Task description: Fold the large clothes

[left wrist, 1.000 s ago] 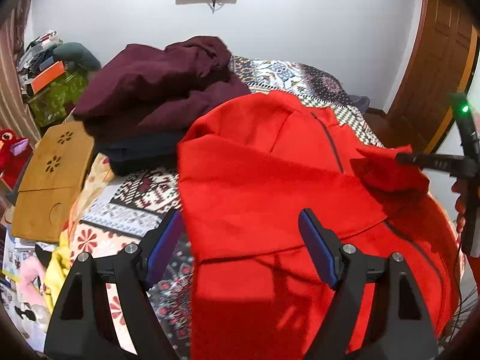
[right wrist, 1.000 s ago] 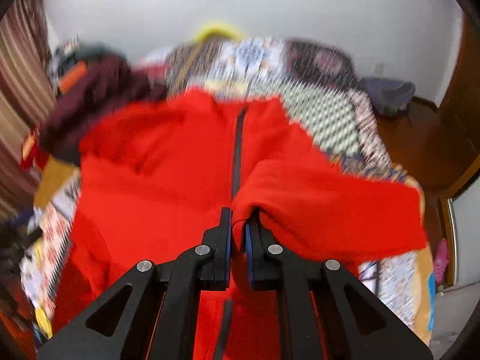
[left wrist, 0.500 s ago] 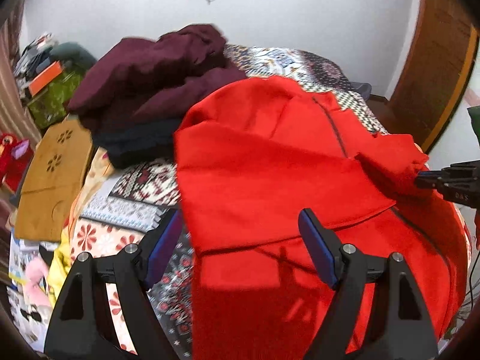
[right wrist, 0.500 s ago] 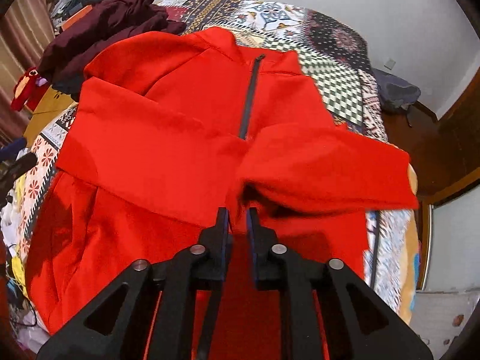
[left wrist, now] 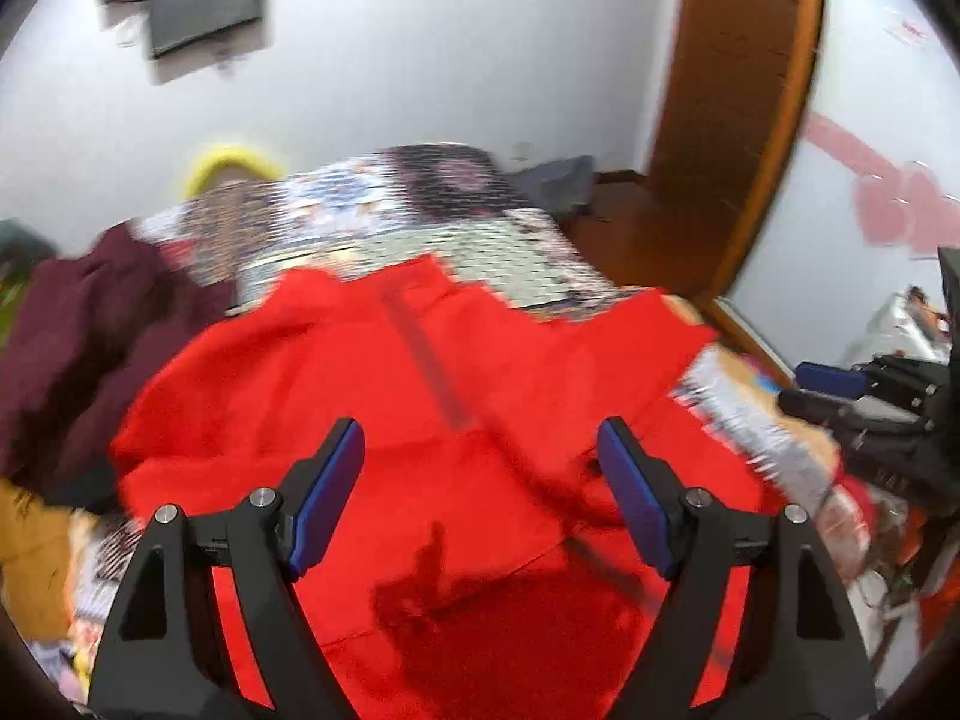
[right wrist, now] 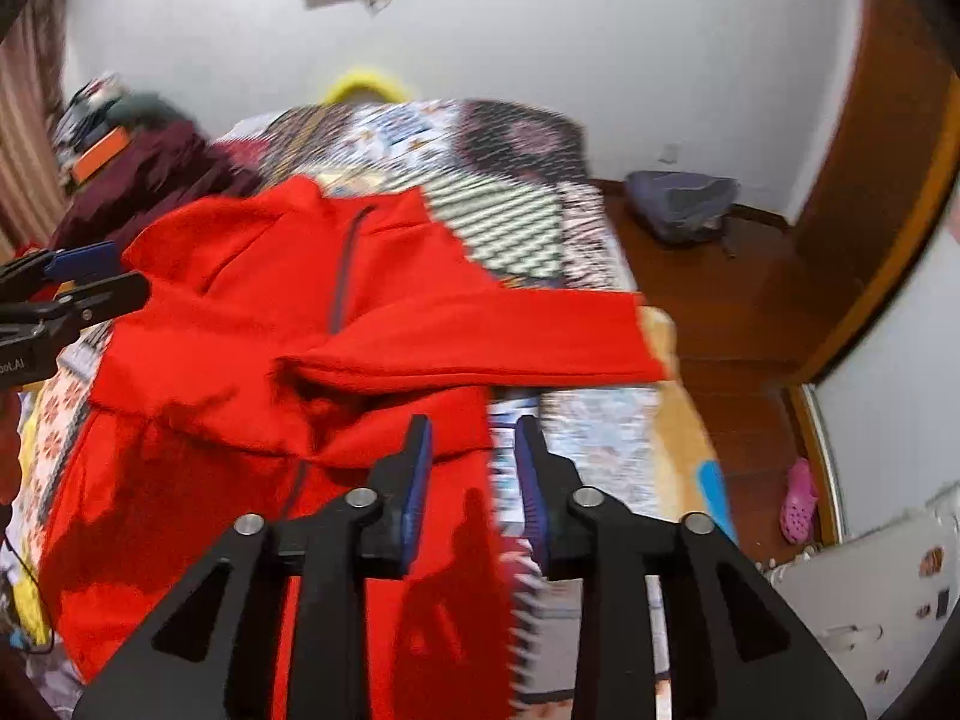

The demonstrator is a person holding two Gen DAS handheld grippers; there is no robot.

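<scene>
One patterned bedspread, white wall

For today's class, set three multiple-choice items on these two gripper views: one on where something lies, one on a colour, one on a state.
1. Where does the maroon clothing pile lie relative to the red jacket in the right wrist view?
A. left of it
B. right of it
C. on top of it

2. What colour is the jacket's zipper?
A. white
B. dark grey
C. yellow

3. How is the right gripper?
A. shut on a sleeve
B. shut on the zipper
C. open, holding nothing

Answers:
1 A: the pile sits at the jacket's left edge.
2 B: a dark line runs down the red front.
3 C: its fingers have just been opening, with a bare gap between them.
</scene>
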